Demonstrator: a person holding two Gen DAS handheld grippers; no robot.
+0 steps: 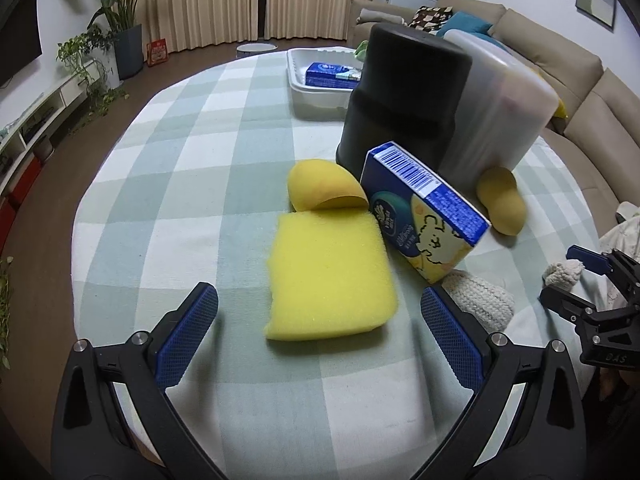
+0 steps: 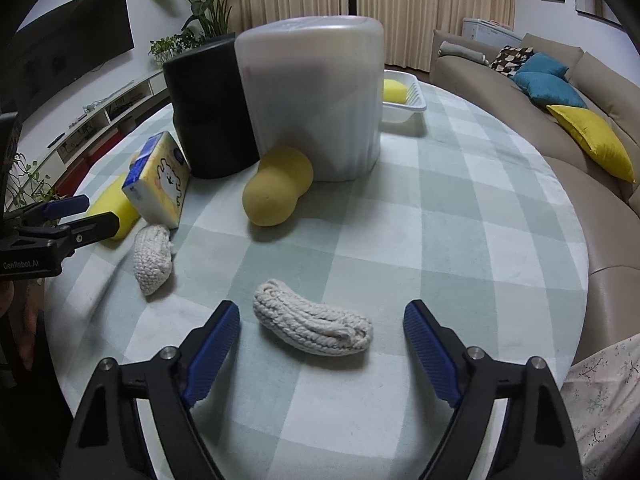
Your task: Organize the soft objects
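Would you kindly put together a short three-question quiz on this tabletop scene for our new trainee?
1. True or false: the left gripper is shut on the yellow sponge.
2. Which item lies between the right gripper fingers?
A. knitted roll
B. tissue pack
C. peanut-shaped sponge
3. Fill in: the tissue pack leans against the ____ bin.

Key:
1. False; its jaws are open, flanking the sponge.
2. A
3. black
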